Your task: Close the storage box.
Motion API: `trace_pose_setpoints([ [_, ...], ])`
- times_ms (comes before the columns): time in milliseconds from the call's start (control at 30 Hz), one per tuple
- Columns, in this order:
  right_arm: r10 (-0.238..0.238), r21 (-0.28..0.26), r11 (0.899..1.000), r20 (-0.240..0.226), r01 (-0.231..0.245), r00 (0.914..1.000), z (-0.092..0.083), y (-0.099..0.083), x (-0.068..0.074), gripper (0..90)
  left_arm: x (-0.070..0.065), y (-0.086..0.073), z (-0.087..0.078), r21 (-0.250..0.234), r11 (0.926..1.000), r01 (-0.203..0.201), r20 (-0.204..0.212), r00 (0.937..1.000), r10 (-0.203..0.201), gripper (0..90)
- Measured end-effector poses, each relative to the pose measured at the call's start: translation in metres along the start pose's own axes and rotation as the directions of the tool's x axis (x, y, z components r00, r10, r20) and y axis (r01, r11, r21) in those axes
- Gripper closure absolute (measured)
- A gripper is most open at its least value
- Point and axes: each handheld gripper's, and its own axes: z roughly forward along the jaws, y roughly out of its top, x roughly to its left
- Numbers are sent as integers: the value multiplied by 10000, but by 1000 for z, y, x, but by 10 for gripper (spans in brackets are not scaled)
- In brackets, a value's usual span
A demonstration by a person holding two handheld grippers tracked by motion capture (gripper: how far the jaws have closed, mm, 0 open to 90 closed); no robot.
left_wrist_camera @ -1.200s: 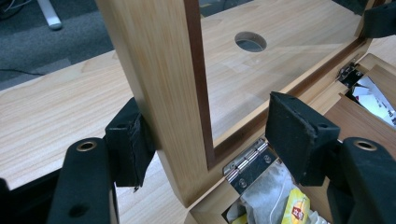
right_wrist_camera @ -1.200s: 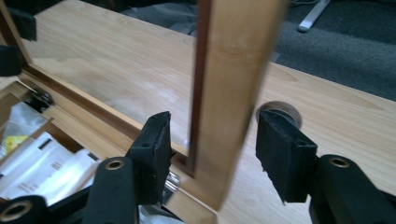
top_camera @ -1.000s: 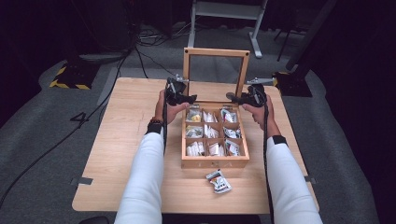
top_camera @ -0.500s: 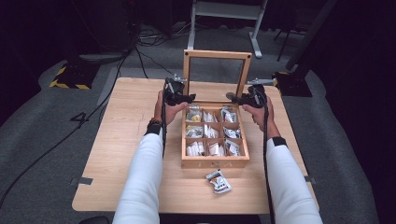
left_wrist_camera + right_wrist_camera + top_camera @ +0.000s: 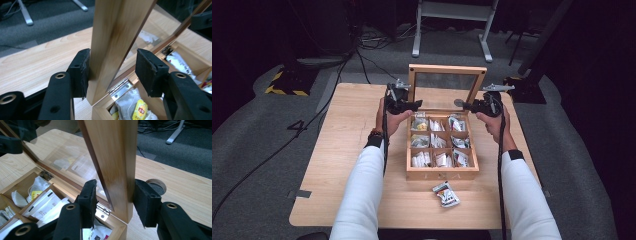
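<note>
The wooden box (image 5: 441, 150) stood near the middle of the table (image 5: 337, 165), its glass-paned lid (image 5: 447, 87) raised upright at the far edge, hinged to the back wall. Its compartments held sachets and tea bags (image 5: 436, 141). You had brought a gripper to each side post of the lid frame. The left gripper (image 5: 404, 104) straddled the left post: in the left gripper view (image 5: 112, 72) one pad lay against the outer face of the wood, while the other stood clear of the glass side, so the post was between the jaws but not clamped; those jaws had just been closing, then eased a little wider. The right gripper (image 5: 476, 105) straddled the right post; in the right gripper view (image 5: 116, 201) the outer pad touched the wood and the inner pad stood apart from it, jaws half wide. A loose sachet (image 5: 445, 193) lay on the table just in front of the box.
</note>
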Motion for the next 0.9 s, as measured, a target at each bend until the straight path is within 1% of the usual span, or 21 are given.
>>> trace_pose_setpoints([
  [100, -61, -128, 9999, 34, 61, 10000, -4, -1, 2, 554, -2, 1, -6, -207, 9998, -63, 57, 10000, 64, 476],
  [133, -110, -116, 9999, 54, 111, 9999, -5, -1, 3, 553, -2, 1, -9, -253, 9995, -184, 74, 9998, 186, 479],
  [167, -168, -134, 9998, 50, 168, 9998, -6, -1, 4, 551, -3, 1, -10, -322, 9994, -118, 132, 9998, 122, 480],
  [267, -196, -261, 9995, 53, 198, 9998, -10, 0, 6, 548, -4, 2, -14, -375, 9989, -269, 73, 9996, 272, 488],
  [367, -182, -543, 9984, 15, 183, 9998, -17, 1, 8, 543, -7, 2, -19, -538, 9981, -290, 60, 9996, 294, 490],
  [467, -378, -545, 9978, 68, 381, 9993, -21, 2, 11, 540, -9, 3, -27, -575, 9973, -450, 114, 9989, 458, 495],
  [567, -394, -703, 9967, 33, 395, 9992, -26, 2, 14, 534, -12, 2, -32, -744, 9961, -474, 48, 9988, 479, 510],
  [600, -392, -785, 9961, 8, 392, 9992, -27, 2, 14, 532, -13, 2, -34, -753, 9960, -479, 46, 9988, 484, 510],
  [633, -438, -774, 9960, 49, 440, 9990, -29, 2, 16, 531, -15, 2, -35, -714, 9958, -581, -36, 9983, 580, 511],
  [700, -467, -868, 9951, 178, 480, 9988, -34, 3, 18, 555, -17, 2, -35, -729, 9953, -635, -199, 9979, 622, 515],
  [767, -404, -1110, 9930, 92, 411, 9991, -40, 2, 17, 585, -18, 1, -36, -760, 9953, -606, -216, 9980, 591, 515],
  [800, -348, -1293, 9910, -48, 339, 9994, -45, 2, 16, 592, -18, 1, -37, -740, 9951, -650, -177, 9978, 639, 515],
  [833, -365, -1270, 9913, -72, 353, 9993, -47, 2, 17, 595, -19, 1, -37, -701, 9952, -686, -140, 9976, 678, 514],
  [867, -475, -1199, 9917, 5, 473, 9989, -47, 2, 19, 595, -19, 1, -38, -649, 9950, -760, -128, 9971, 753, 513],
  [900, -600, -1155, 9914, 114, 609, 9981, -48, 3, 21, 592, -20, 0, -38, -694, 9948, -741, -123, 9972, 734, 513],
])
